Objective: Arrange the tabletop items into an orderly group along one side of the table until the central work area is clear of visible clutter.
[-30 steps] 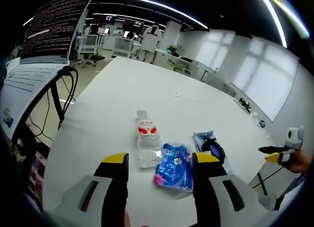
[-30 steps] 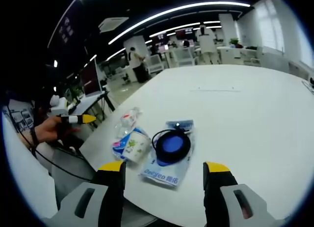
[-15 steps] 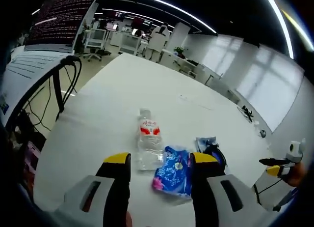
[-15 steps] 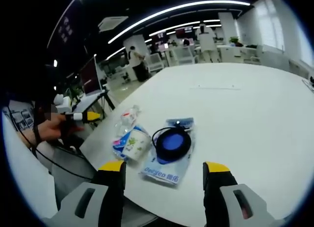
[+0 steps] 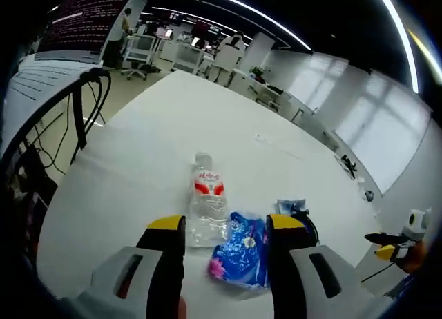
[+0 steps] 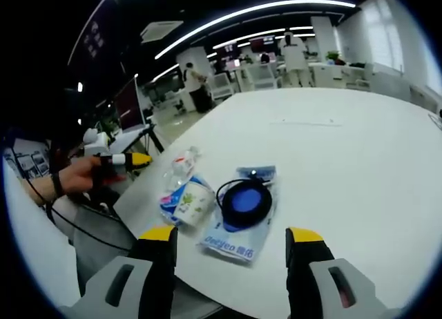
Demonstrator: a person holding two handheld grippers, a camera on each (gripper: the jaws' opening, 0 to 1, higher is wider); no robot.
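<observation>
Left gripper wide, empty, above water bottle and blue pouch. Right gripper wide, empty, near packaged black cable on white table.

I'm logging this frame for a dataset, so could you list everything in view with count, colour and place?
water bottle: one, clear with red label, lying on the table near its edge
pouch: one, blue with flower print, beside the bottle
packet: one, clear and blue, flat, with a round blue and black item on it
table: one, white, large
laptop: one, white, on a stand left of the table
left gripper: yellow-tipped, open, above the bottle and pouch
right gripper: yellow-tipped, open, facing the packet
</observation>
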